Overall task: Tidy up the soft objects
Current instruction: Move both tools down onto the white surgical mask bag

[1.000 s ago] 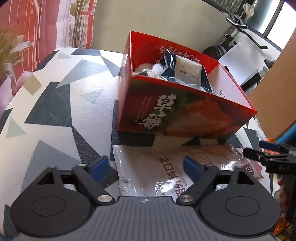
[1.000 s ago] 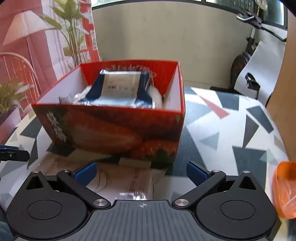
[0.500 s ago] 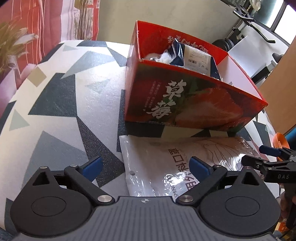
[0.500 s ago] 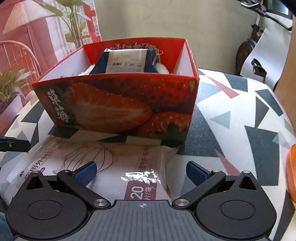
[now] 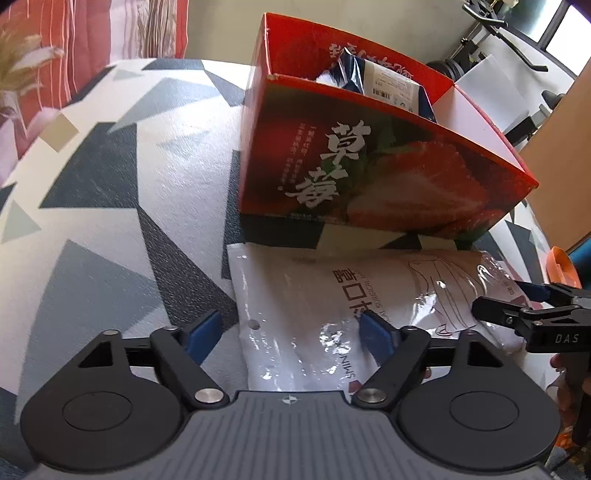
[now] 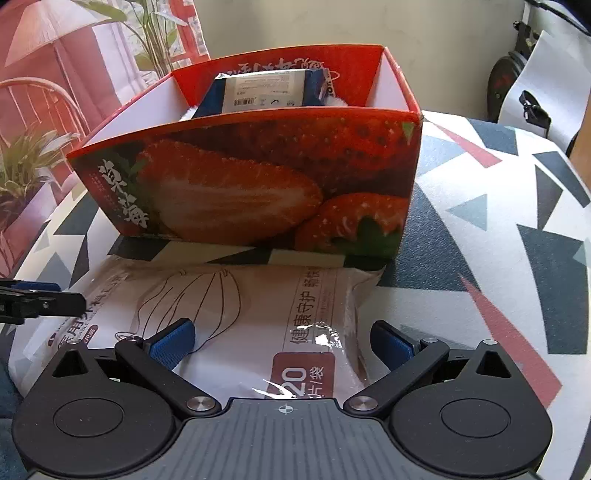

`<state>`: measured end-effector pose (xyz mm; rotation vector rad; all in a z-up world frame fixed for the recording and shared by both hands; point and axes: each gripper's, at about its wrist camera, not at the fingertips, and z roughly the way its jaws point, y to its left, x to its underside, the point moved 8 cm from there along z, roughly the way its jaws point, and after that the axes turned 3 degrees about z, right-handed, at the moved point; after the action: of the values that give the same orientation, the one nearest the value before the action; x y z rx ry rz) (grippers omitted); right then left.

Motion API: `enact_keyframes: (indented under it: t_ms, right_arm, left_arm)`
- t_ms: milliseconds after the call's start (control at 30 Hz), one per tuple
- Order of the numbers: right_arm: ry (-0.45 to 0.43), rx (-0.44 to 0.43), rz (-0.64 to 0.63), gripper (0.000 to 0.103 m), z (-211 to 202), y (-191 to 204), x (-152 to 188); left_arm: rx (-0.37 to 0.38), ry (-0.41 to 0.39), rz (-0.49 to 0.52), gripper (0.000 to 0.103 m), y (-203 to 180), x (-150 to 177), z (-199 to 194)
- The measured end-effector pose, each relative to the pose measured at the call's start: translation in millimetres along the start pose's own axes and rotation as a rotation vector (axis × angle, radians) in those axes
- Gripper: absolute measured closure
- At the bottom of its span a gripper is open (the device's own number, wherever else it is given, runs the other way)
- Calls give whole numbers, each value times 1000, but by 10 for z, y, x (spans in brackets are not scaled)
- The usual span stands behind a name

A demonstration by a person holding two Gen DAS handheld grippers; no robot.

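Observation:
A white packet of face masks lies flat on the patterned table, just in front of the red strawberry box. In the box stands a blue packet beside something white and fluffy. My left gripper straddles the packet's left end; its jaws are closing, with one pad over the packet and the other over the table, neither pressing. My right gripper is open around the packet's right end. Each gripper shows in the other's view: the right gripper and the left gripper.
The table wears a cloth with grey, black and red triangles. An orange object sits at its right edge. A potted plant and red curtain stand to the left, an exercise bike behind.
Both grippers have come down closer over the mask packet, which now fills more of each view. The left gripper's jaws have narrowed. The box and packet have not moved.

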<state>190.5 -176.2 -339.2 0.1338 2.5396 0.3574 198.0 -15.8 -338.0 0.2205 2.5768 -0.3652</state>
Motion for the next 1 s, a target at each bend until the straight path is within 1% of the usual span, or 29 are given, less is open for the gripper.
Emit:
enact_keyframes:
  t_ms: [200,300,600,767,933,1000]
  right_arm:
    - [9,-17,10,2,24,1,25]
    - [12,-25,16,2,39,3,38]
    - [33,-41,-1,1,97,18,15]
    - [44,-57,2,0,136,9,28]
    - [53,-69,-13,0,160,6,18]
    - [62,-81,-13,0,180,12,9]
  left_arm:
    - [40,5,-17,31,-4,19,44]
    - [46,10,-19,32,-5,31,63]
    - [90,37,-66,31,55,51,137]
    - [137,52,-116,31,85,72,202]
    - [140,53,-106,31,44,66,222]
    - [152,54,-98,30,13,68,229]
